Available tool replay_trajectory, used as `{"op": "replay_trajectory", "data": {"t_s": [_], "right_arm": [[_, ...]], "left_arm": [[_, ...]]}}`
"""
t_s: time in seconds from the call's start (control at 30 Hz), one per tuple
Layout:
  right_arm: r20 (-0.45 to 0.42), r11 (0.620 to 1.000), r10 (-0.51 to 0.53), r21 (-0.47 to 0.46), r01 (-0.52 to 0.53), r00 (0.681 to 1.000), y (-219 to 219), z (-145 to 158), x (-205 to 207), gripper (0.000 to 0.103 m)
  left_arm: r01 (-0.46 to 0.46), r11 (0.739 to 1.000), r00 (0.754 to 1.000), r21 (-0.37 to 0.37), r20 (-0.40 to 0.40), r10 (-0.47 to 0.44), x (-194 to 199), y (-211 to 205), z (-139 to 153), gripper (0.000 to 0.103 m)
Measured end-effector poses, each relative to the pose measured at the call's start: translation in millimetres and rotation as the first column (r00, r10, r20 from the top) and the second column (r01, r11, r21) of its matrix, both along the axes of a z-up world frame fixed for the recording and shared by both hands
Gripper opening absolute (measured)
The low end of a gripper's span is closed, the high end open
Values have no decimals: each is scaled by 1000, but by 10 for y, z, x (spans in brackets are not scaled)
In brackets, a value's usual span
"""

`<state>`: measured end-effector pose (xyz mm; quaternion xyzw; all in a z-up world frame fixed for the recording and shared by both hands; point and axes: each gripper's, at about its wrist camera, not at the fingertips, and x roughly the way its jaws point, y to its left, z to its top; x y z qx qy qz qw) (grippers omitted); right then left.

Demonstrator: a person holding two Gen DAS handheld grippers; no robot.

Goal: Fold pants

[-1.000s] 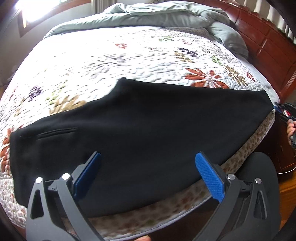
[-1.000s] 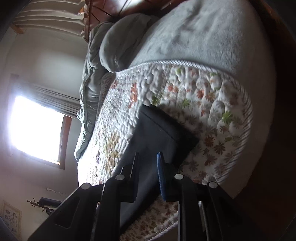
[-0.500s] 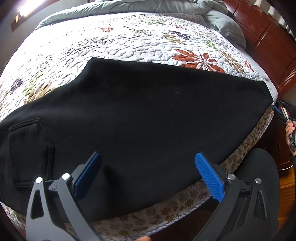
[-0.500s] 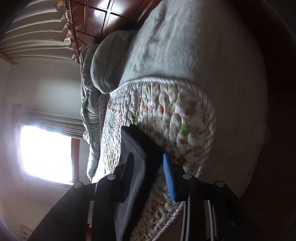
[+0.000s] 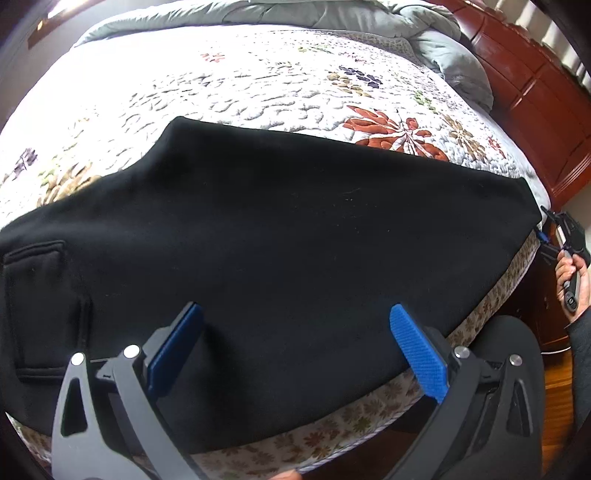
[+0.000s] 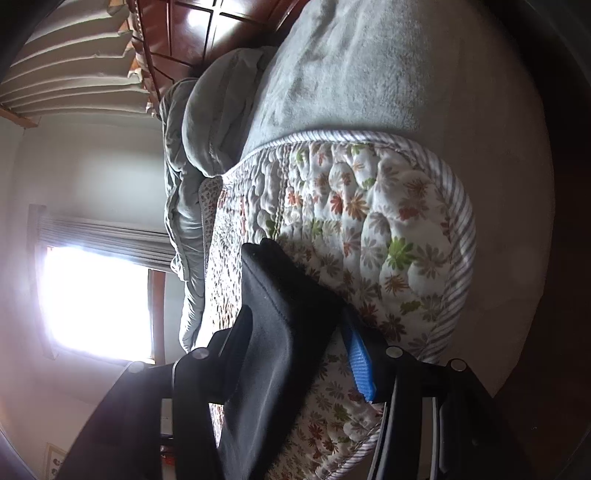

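Black fabric of the pants (image 5: 295, 236) is seen spread flat along the near edge of the bed, on the floral quilt (image 5: 236, 88). The left gripper (image 5: 295, 343) is held above the near hem of the pants, pointing steeply down; its blue pads (image 5: 417, 350) stand wide apart and nothing is clamped between them. A patch pocket (image 5: 37, 306) is visible on the cloth at the left end.

At the far right end of the pants, the right gripper (image 6: 299, 350) is placed at the leg's end. Its jaws have just been opening; the cloth end (image 6: 280, 295) lies between them, but whether the pads press on it cannot be told. In the left wrist view the same tool (image 5: 554, 236) is seen small at the bed corner, carried by a hand (image 5: 569, 273).

Beyond the pants, bare quilt is noted, then a grey comforter (image 5: 332, 14) bunched against the red-brown wooden headboard (image 5: 535, 92). A bright window (image 6: 96, 302) is recorded in the right wrist view.
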<state>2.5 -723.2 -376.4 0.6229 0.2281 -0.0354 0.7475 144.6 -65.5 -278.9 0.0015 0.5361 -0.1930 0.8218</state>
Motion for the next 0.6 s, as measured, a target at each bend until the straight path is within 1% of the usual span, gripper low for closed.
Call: {"op": "replay_trajectory", "data": {"t_s": [0.07,0.1,0.17,0.2,0.3,0.33,0.37,0.4,0.43,0.57,0.6], "right_arm": [[46,1000,29,-8,-28,999,26,23,33,51],[56,999,33,-21,-32,998,33,24,34,50],[32,1000,31,-6,-31,999,13,-72,57,47],[35,1000,30,-2,-30,999,18,-77,62,44],[80,997,74,-35,-71,994,63,37,114,43],[70,996,82,-46,-79,994,66,48,148,40],[44,996,75,-43,-73,996,53,21,171,40],[35,998,66,-21,-66,997,37,-22,187,39],[38,998,60,-5,-60,997,27,-43,192,37],[50,996,88,-22,-87,995,93,32,235,37],[38,995,95,-35,-93,995,111,62,249,33]], "left_arm": [[-1,1000,1000,-15,3,1,7,-10,1,100],[0,1000,1000,-20,5,0,10,-22,4,100],[0,1000,1000,-16,-2,0,26,-41,-22,100],[-1,1000,1000,-12,-7,1,33,-50,-35,100],[-7,1000,1000,-5,-19,7,48,-53,-73,100],[-9,1000,1000,-8,-17,9,48,-50,-71,100],[-11,1000,1000,-9,-17,11,49,-50,-72,100],[-13,1000,1000,-8,-19,13,52,-51,-81,100],[-14,1000,1000,-6,-20,14,56,-51,-91,100],[-13,1000,1000,9,-23,13,54,-68,-103,100],[-13,1000,1000,10,-23,13,54,-68,-104,100]]}}
